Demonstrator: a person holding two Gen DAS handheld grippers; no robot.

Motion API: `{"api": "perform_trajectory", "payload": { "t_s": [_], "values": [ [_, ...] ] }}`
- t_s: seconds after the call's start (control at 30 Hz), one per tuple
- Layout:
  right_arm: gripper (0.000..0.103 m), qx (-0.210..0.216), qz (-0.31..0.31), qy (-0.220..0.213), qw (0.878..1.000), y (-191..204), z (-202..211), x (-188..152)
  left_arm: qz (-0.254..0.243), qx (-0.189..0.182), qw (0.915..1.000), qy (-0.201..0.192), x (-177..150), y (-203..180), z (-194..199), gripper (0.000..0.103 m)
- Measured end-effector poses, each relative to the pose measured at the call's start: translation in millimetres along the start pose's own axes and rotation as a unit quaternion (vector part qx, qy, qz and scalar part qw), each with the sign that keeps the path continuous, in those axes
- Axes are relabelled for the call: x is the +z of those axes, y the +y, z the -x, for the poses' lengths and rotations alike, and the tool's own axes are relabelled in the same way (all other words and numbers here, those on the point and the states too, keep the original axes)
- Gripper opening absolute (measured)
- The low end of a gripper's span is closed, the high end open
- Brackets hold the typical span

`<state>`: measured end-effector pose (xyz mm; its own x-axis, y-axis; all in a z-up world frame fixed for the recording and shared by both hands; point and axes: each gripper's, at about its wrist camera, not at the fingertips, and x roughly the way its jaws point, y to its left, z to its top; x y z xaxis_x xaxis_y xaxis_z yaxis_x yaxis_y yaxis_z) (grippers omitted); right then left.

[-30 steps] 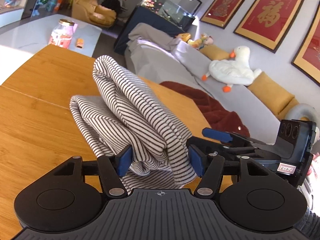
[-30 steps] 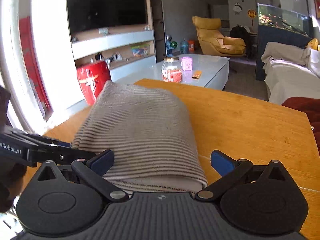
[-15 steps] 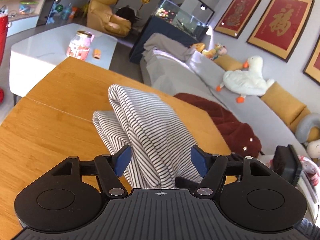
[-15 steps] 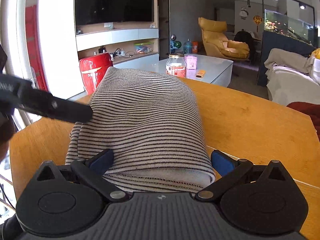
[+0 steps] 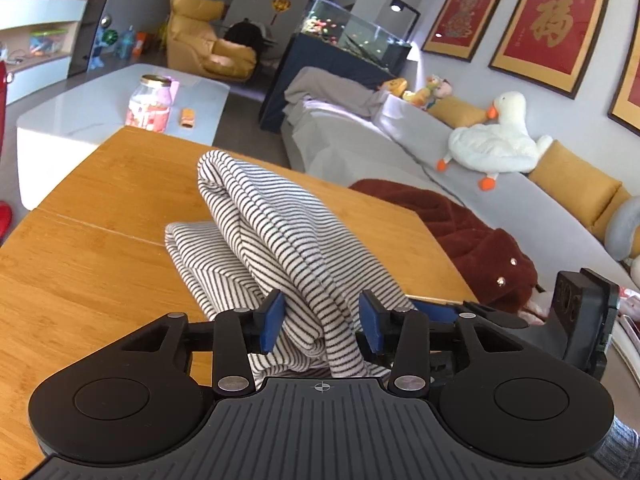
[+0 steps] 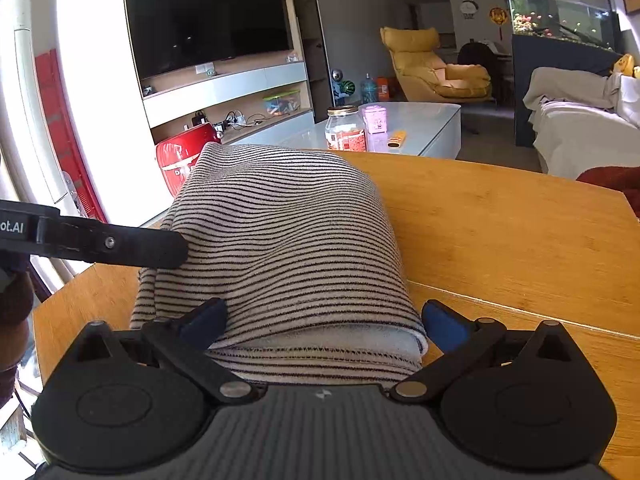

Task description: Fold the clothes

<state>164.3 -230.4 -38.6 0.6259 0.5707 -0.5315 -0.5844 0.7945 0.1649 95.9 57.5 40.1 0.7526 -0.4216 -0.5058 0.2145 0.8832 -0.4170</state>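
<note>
Cloth fills both views: a striped garment (image 5: pixel 280 240) lies bunched and partly folded on our wooden table (image 5: pixel 100 264). Our left gripper (image 5: pixel 320 322) has its blue pads pressed against a thick fold of the fabric, clamping it. Our right gripper (image 6: pixel 324 320) stands spread wide, the folded edge of the garment (image 6: pixel 288 240) lying between its jaws without being pinched. In the right wrist view we see the left gripper's finger (image 6: pixel 120 244) touching the garment's side.
</note>
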Motion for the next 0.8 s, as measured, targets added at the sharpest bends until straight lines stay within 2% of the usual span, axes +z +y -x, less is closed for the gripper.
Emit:
{"api": "perform_trajectory", "payload": {
  "t_s": [0.07, 0.17, 0.3, 0.4, 0.53, 0.63, 0.7, 0.77, 0.8],
  "values": [
    [0.103, 0.001, -0.004, -0.005, 1.0, -2, 1, 0, 0.012, -0.006, 0.9998, 0.016, 0, 4, -10, 0.055],
    [0.103, 0.004, -0.022, -0.024, 0.999, -8, 5, -1, 0.02, 0.002, 0.9994, 0.027, -2, 10, -19, 0.055],
    [0.103, 0.013, -0.061, -0.045, 0.997, -21, 10, -3, 0.022, -0.005, 0.9997, 0.012, -2, 10, -13, 0.038],
    [0.103, 0.015, -0.07, -0.048, 0.996, -24, 11, 1, 0.005, -0.018, 0.9998, -0.003, -2, 4, -5, 0.03],
    [0.103, 0.017, -0.058, -0.055, 0.997, -20, 16, 13, 0.007, -0.028, 0.9996, -0.006, -4, 1, 1, 0.028],
    [0.103, 0.019, -0.046, -0.06, 0.997, -15, 19, 23, 0.017, -0.01, 0.9998, 0.01, -12, 9, -2, 0.029],
    [0.095, 0.019, 0.002, -0.047, 0.999, 8, 13, 47, 0.031, -0.011, 0.9993, 0.019, -17, 17, -5, 0.032],
    [0.076, 0.023, 0.046, -0.032, 0.998, 32, 4, 66, 0.042, -0.02, 0.9987, 0.018, -18, 22, -6, 0.036],
    [0.073, 0.027, 0.066, -0.023, 0.997, 45, -3, 73, 0.042, -0.023, 0.9987, 0.015, -18, 22, -5, 0.038]
  ]
}}
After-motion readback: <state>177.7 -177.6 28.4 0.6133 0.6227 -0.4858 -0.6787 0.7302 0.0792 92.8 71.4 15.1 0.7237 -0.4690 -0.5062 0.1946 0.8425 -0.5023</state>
